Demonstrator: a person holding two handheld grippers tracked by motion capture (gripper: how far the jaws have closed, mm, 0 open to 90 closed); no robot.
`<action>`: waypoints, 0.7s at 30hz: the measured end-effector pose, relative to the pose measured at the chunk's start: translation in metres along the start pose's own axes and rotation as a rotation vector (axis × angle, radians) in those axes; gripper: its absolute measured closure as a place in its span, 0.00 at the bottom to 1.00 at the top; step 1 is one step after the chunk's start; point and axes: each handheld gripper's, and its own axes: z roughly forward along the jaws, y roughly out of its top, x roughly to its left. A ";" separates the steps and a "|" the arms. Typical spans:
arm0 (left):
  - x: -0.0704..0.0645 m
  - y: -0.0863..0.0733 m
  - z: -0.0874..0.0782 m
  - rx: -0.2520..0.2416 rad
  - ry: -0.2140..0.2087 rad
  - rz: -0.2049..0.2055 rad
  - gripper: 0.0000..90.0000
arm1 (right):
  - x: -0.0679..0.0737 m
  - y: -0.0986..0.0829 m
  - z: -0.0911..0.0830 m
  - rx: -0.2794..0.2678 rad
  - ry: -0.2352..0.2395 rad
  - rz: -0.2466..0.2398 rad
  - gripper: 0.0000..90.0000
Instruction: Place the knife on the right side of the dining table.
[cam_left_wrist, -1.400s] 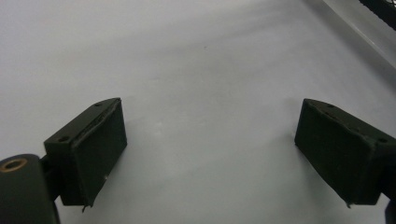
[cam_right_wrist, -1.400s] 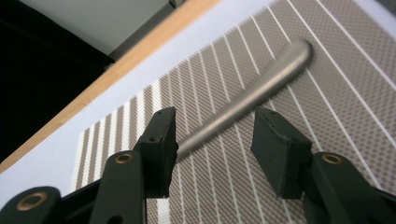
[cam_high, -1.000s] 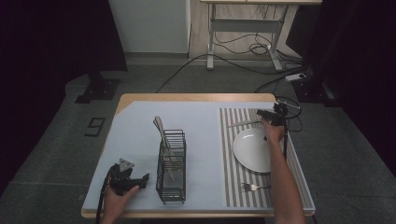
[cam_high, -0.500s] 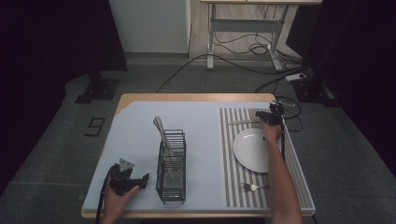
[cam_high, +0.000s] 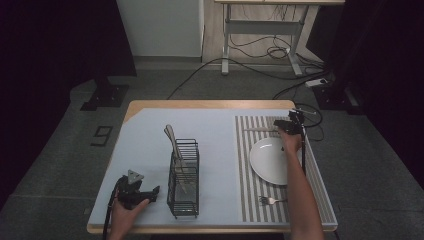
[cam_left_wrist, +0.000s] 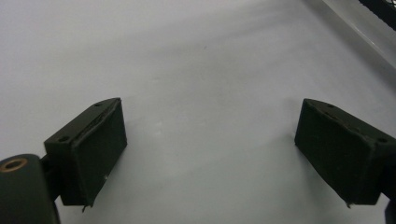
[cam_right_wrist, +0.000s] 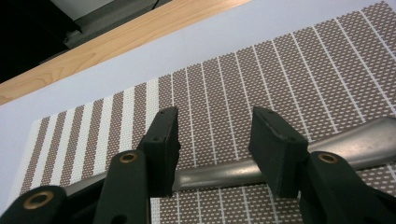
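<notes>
A silver utensil (cam_high: 260, 129) lies flat across the far end of the striped placemat (cam_high: 250, 190), just beyond a white plate (cam_high: 267, 160). My right gripper (cam_high: 286, 126) hovers low over its handle end. In the right gripper view the jaws (cam_right_wrist: 215, 140) stand apart, and the metal handle (cam_right_wrist: 210, 176) runs crosswise beneath them, not clamped. My left gripper (cam_high: 152, 191) rests near the table's front left corner. Its jaws (cam_left_wrist: 210, 158) are wide open over bare blue-grey tabletop.
A black wire rack (cam_high: 183, 180) stands at the front middle with a pale utensil (cam_high: 172, 140) leaning out of it. A fork (cam_high: 270, 200) lies on the mat in front of the plate. The wooden table edge (cam_right_wrist: 116, 37) runs just beyond the mat.
My right gripper has shifted slightly left and settled lower over the utensil at the mat's far end. The left gripper has stayed where it was.
</notes>
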 end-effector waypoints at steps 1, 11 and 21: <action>0.000 0.000 0.000 0.000 0.000 0.000 0.10 | 0.000 0.000 0.000 0.001 0.000 0.001 0.57; 0.000 0.000 0.000 0.000 0.000 0.000 0.10 | -0.004 0.000 -0.001 -0.005 0.023 0.027 0.56; 0.000 0.000 0.000 0.000 0.001 0.000 0.10 | -0.002 -0.008 -0.018 0.036 0.051 0.012 0.57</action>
